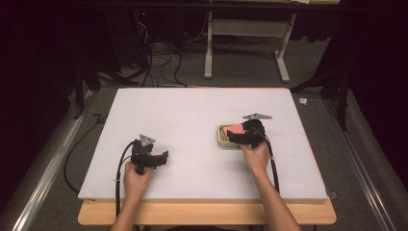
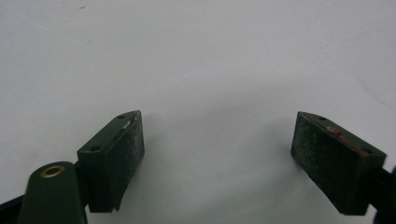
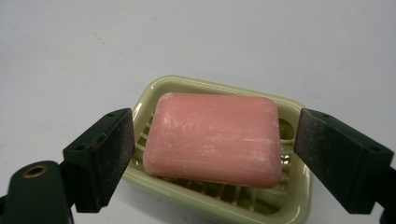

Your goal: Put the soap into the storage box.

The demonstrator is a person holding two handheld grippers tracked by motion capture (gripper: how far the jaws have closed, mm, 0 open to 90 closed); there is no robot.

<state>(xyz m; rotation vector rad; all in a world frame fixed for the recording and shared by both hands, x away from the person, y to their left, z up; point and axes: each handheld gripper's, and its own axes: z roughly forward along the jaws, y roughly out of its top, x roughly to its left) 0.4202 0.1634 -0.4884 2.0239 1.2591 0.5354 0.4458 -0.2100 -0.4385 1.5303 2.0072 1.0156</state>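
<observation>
A pink bar of soap (image 3: 214,137) lies in a pale green ribbed soap dish (image 3: 205,86) on the white table. My right gripper (image 3: 212,158) stands open, one jaw on each side of the soap and not touching it. From above, the soap (image 1: 234,129) and the soap dish (image 1: 221,135) sit right of centre, with the right gripper (image 1: 239,137) over their near side. My left gripper (image 1: 161,158) rests open over bare table at the front left, and the left gripper (image 2: 217,154) has nothing between its jaws.
The white board (image 1: 192,110) lies on a wooden table whose front edge (image 1: 207,214) shows below it. Cables (image 1: 159,60) and a white table frame (image 1: 248,43) stand on the floor beyond the far edge.
</observation>
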